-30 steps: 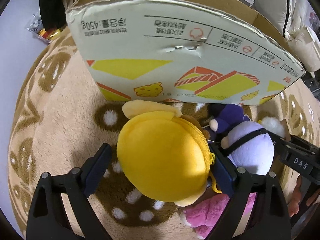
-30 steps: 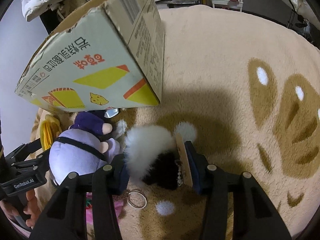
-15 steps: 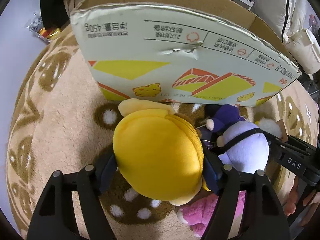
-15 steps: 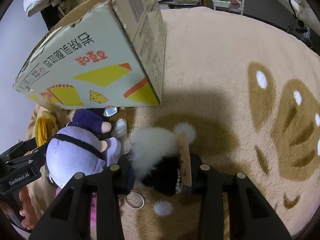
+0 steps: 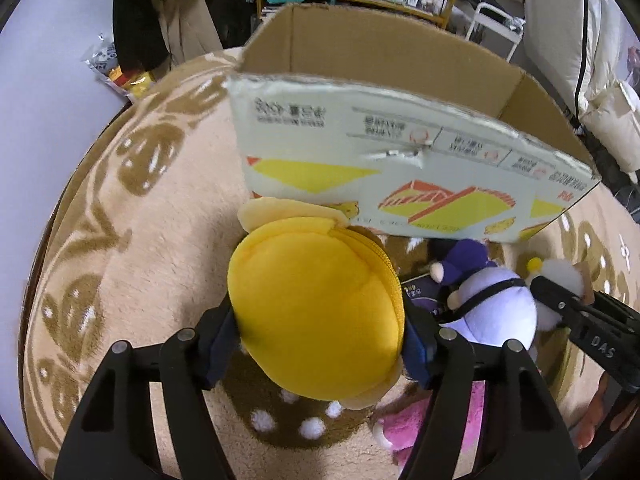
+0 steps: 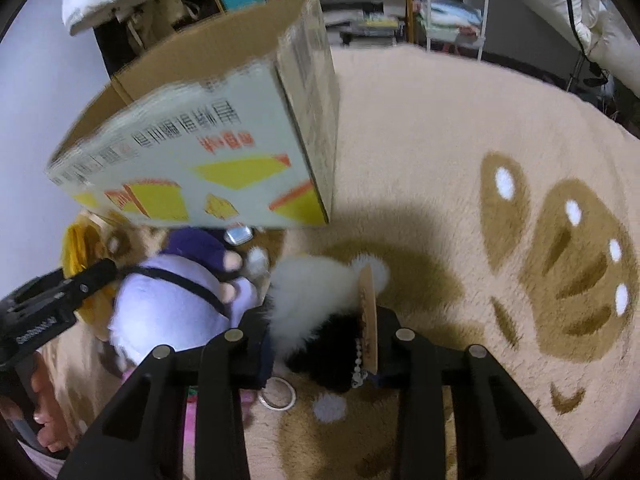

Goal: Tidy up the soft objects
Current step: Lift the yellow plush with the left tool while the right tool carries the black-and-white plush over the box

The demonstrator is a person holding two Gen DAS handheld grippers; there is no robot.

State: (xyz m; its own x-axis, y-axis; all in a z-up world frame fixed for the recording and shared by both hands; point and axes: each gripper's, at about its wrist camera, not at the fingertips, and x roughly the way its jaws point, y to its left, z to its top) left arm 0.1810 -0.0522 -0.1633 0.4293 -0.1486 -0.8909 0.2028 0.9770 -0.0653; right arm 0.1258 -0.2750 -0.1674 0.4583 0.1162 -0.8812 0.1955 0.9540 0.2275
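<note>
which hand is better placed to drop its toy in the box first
Probably left: its gripper, jaws closing on the yellow plush, sits just below the box wall. The right gripper holds the fluffy toy off the box's corner.

Dim indoor light, fisheye-warped edges, motion-blurred box (image 6: pixel 208 152), soft shadows

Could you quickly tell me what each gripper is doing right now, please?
Left gripper: jaws closing, pads pressing the yellow plush pouch between them.
Right gripper: shut on the black-and-white furry toy.
</note>
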